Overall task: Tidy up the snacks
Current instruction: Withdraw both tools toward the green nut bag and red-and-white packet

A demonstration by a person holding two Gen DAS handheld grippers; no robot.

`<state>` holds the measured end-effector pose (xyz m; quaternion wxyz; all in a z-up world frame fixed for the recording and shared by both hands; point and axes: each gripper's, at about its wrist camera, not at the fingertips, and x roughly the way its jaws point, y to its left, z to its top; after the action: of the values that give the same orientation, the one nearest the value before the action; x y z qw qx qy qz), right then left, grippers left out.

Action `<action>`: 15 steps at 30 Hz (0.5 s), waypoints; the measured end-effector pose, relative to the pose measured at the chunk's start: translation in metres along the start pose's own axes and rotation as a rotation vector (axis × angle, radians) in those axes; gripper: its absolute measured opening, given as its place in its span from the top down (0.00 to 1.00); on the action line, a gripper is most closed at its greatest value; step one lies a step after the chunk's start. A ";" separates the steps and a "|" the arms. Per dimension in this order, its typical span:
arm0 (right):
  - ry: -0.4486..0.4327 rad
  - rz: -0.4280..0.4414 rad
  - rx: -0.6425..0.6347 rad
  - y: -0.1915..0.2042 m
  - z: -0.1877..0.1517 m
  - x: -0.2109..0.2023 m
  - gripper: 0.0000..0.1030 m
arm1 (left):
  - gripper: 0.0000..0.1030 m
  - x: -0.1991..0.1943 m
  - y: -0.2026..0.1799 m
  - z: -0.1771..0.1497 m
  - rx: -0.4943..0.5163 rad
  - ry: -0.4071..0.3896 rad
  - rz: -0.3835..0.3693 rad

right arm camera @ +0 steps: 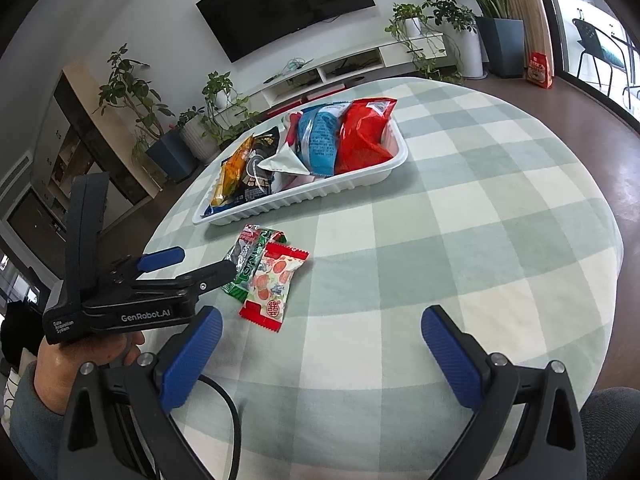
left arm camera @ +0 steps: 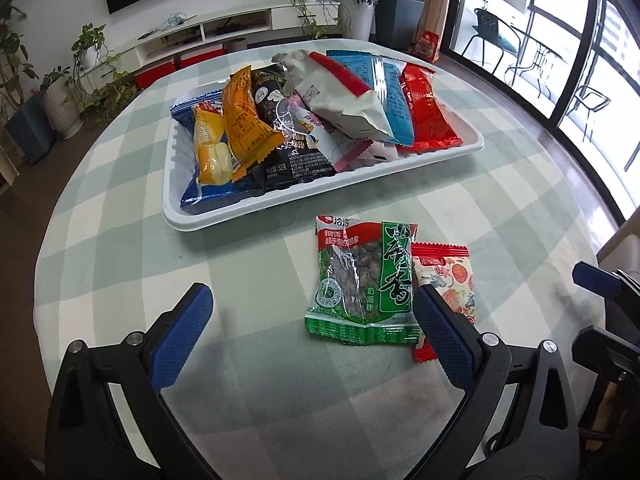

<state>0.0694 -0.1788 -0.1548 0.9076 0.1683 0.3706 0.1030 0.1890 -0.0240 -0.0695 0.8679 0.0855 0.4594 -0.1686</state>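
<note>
A white tray on the checked tablecloth holds several snack packets. In front of it lie a green seed packet and, partly under it, a red-edged candy packet. My left gripper is open and empty just above the cloth, its right finger over the edge of both packets. In the right wrist view the tray, the green packet and the candy packet show again, with the left gripper beside them. My right gripper is open and empty over bare cloth.
The round table drops off to wooden floor on the right. Potted plants, a TV console and a wall TV stand behind. A balcony with chairs lies beyond the window.
</note>
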 end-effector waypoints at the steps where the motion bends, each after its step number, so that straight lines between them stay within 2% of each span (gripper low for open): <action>1: -0.001 -0.002 -0.001 0.000 -0.001 0.000 0.01 | 0.14 0.003 0.000 0.002 0.002 0.006 -0.003; 2: -0.001 -0.004 -0.005 0.000 0.000 0.001 0.01 | 0.20 0.006 0.000 0.004 0.004 0.012 -0.004; 6: -0.011 -0.009 -0.015 0.000 -0.002 0.001 0.01 | 0.26 0.018 -0.001 0.014 0.027 0.042 -0.020; 15: -0.009 -0.005 -0.014 -0.001 -0.004 0.002 0.01 | 0.27 0.033 -0.006 0.032 0.051 0.081 -0.077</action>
<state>0.0681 -0.1781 -0.1589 0.9106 0.1615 0.3664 0.1026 0.2287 -0.0462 -0.0787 0.8388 0.0968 0.4928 -0.2100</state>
